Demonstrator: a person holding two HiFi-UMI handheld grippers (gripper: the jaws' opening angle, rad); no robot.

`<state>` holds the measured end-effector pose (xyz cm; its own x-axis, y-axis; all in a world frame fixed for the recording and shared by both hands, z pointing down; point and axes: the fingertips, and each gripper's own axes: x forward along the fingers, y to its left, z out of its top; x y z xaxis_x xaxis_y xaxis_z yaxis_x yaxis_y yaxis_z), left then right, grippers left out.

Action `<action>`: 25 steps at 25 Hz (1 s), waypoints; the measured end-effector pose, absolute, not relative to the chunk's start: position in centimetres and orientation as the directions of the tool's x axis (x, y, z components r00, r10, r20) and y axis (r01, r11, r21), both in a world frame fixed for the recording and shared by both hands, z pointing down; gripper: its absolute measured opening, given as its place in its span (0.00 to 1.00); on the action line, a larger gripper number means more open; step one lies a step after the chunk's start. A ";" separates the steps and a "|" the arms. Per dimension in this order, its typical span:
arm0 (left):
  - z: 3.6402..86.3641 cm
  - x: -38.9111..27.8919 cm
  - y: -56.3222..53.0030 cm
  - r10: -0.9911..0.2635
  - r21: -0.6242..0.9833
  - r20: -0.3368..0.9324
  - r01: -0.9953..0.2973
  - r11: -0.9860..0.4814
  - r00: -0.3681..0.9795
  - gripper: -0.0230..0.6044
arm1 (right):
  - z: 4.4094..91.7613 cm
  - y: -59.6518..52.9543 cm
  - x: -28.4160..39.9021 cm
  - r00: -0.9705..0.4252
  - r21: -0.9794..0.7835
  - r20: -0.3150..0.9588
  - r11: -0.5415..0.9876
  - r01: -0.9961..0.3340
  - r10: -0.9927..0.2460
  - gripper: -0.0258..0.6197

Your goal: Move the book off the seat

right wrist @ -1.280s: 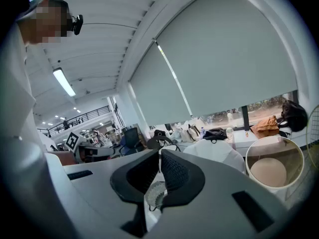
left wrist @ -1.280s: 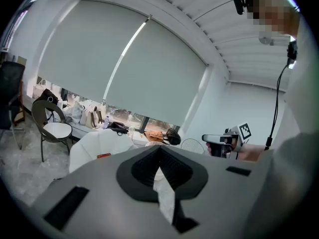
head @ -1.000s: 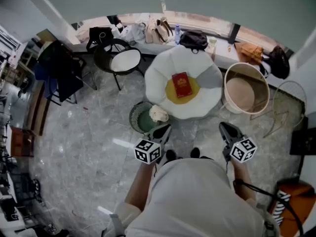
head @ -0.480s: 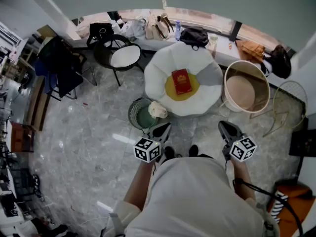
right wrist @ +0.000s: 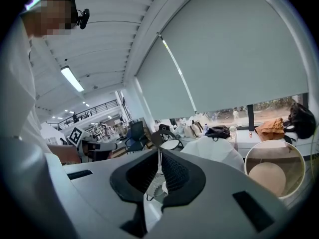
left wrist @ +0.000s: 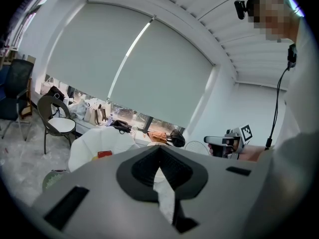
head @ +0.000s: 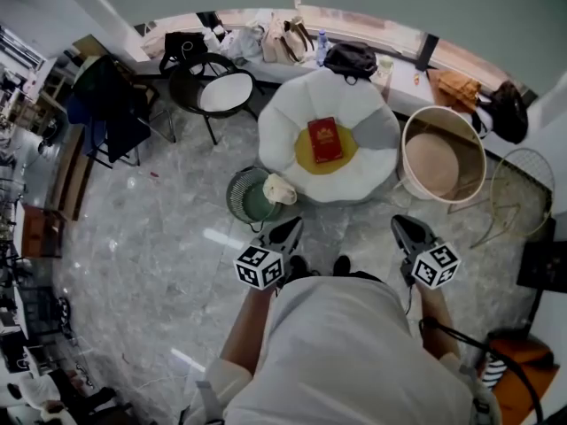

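A red book (head: 324,140) lies on the yellow centre cushion of a white, petal-shaped seat (head: 288,118). Both grippers hang near my body, short of the seat and touching nothing. In the head view my left gripper (head: 287,231) points at the seat's near left edge and my right gripper (head: 405,229) at its near right edge. Both are shut and hold nothing. The left gripper view shows its own shut jaws, the left gripper (left wrist: 159,148), with the book (left wrist: 104,154) small and far off. The right gripper (right wrist: 159,153) looks past the seat (right wrist: 214,151).
A green wire basket (head: 248,197) with a white crumpled thing in it stands at the seat's near left. A round tan tub (head: 441,162) is to the right, a black chair (head: 221,96) to the left, and bags (head: 350,60) line the window ledge behind.
The head view has shifted a little, so seat and book sit slightly higher in the frame. Both grippers stay shut near my body; the left one has drifted slightly left.
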<state>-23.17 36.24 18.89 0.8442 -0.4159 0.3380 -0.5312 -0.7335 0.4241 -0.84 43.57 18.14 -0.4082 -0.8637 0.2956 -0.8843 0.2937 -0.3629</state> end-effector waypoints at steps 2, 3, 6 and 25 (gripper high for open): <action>19.1 -22.7 36.5 -0.423 0.423 0.342 -0.540 -0.728 0.839 0.04 | 18.2 43.6 -0.2 -0.420 -0.361 0.297 0.307 -0.881 -0.857 0.11; 19.2 -22.5 36.7 -0.425 0.421 0.345 -0.543 -0.727 0.837 0.04 | 18.2 43.6 0.1 -0.426 -0.361 0.297 0.312 -0.879 -0.855 0.11; 19.5 -21.8 36.8 -0.430 0.418 0.353 -0.551 -0.722 0.831 0.04 | 18.4 43.5 1.0 -0.434 -0.365 0.296 0.320 -0.874 -0.851 0.11; 21.2 -20.1 28.2 -0.402 0.421 0.376 -0.540 -0.729 0.835 0.04 | 20.4 36.3 2.8 -0.410 -0.377 0.339 0.277 -0.884 -0.847 0.11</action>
